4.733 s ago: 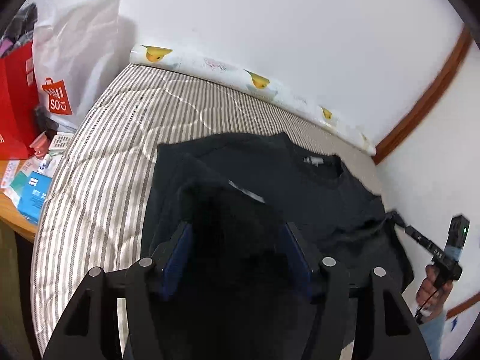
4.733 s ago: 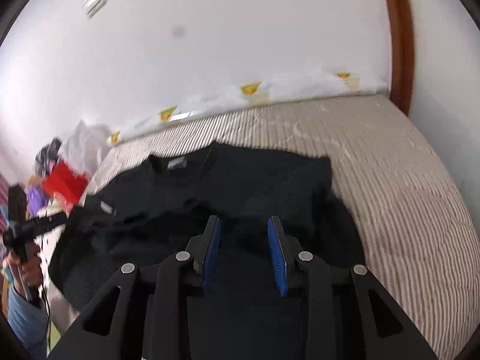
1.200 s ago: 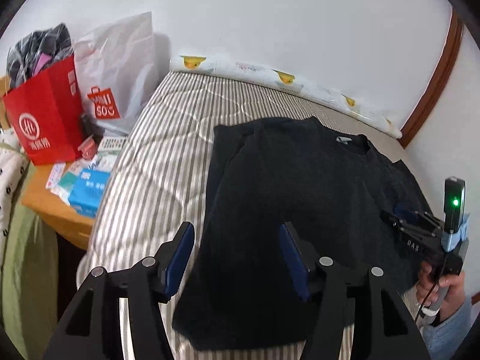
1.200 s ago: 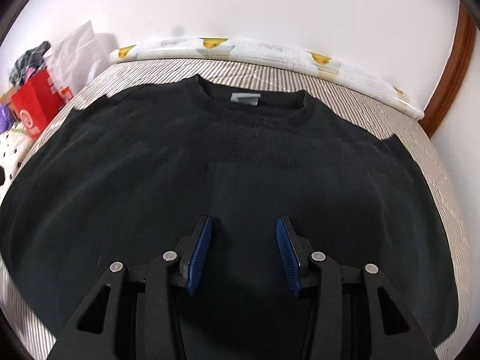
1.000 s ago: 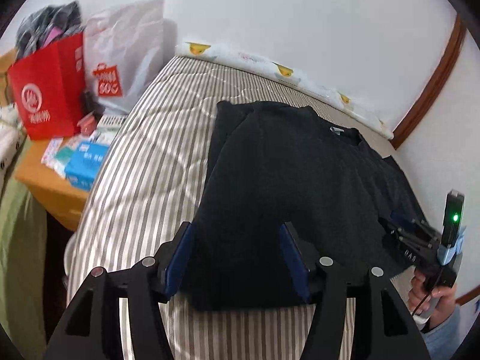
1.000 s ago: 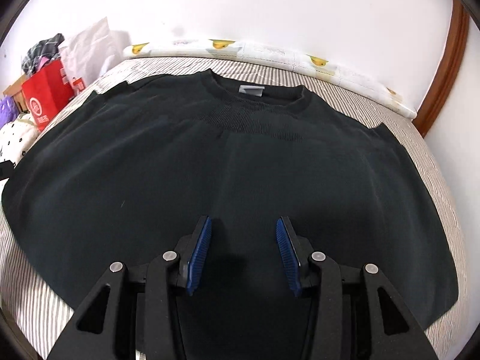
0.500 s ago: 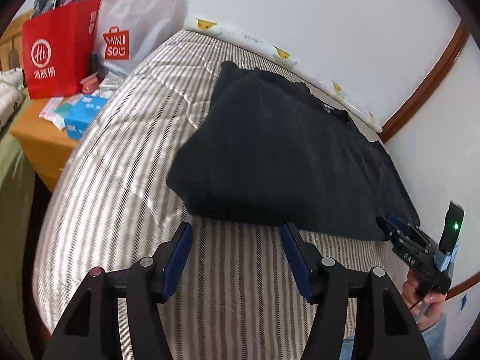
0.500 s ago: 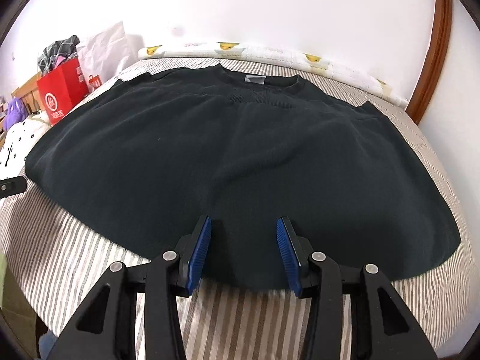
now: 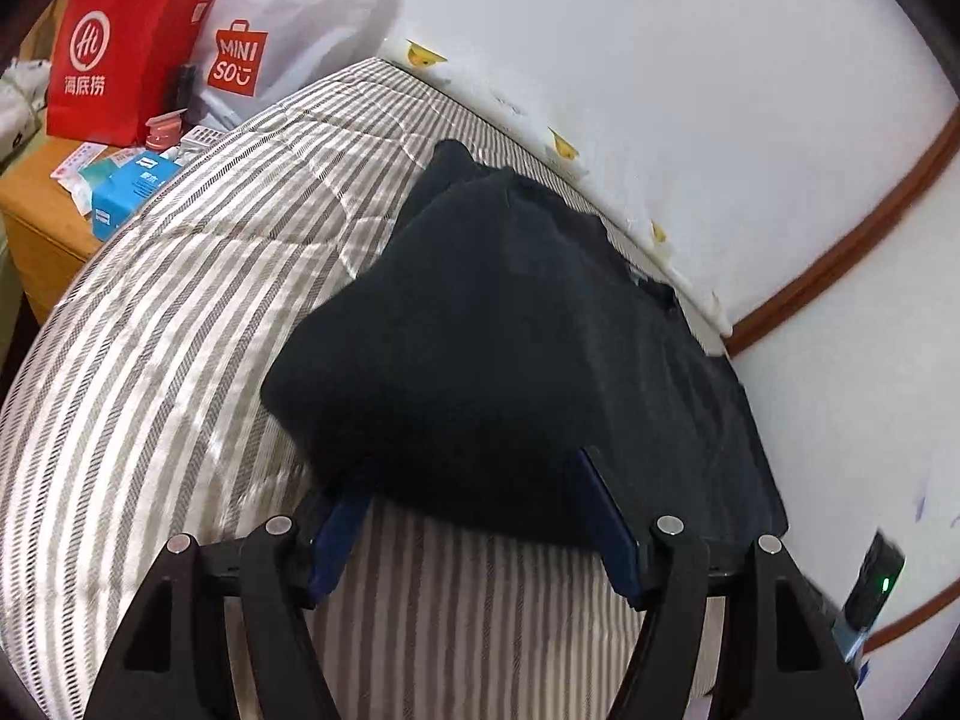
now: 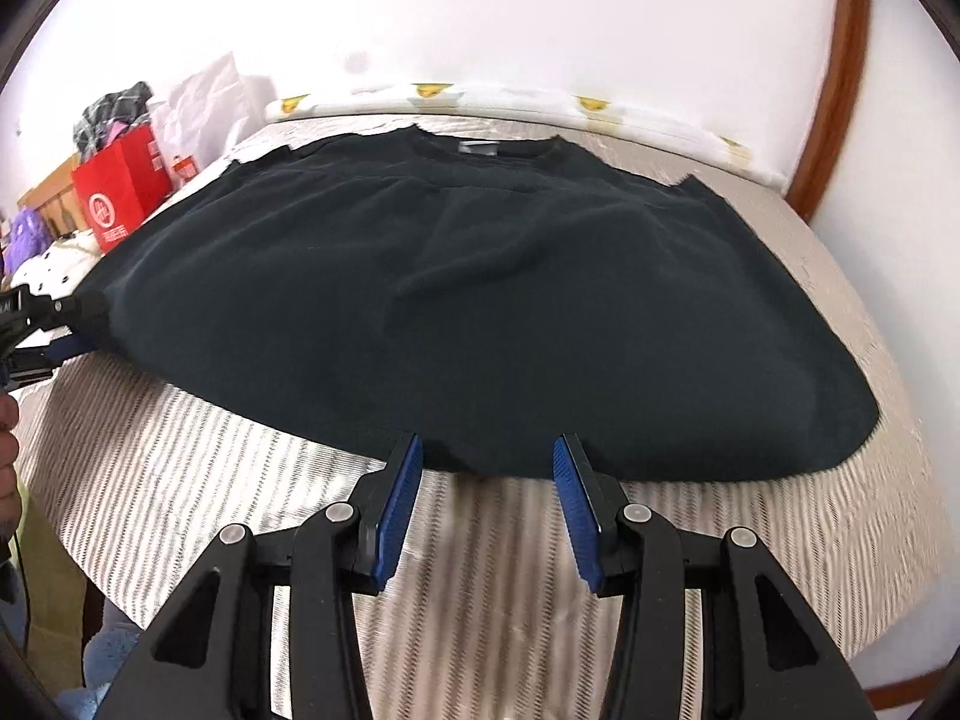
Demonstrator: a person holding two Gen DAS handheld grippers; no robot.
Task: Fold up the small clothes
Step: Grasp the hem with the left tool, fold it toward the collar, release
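A striped mattress [image 10: 198,474] is bearing a black sweater [image 10: 480,312], lying spread flat with its hem nearest. It is looking soft, limp and light, likely sagging unless taken at the hem corners. The left gripper [image 9: 474,516] is opening its jaws around the hem's left corner; the right gripper [image 10: 487,501] is hanging apart, empty, at the hem's middle.

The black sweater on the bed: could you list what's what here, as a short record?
garment: black sweater, spread flat, neck label away from the cameras
surface: striped mattress
left claw: jaws opening, around the sweater's bottom corner
right claw: open, at the bottom hem, not gripping
beside the bed: red bag, white bag
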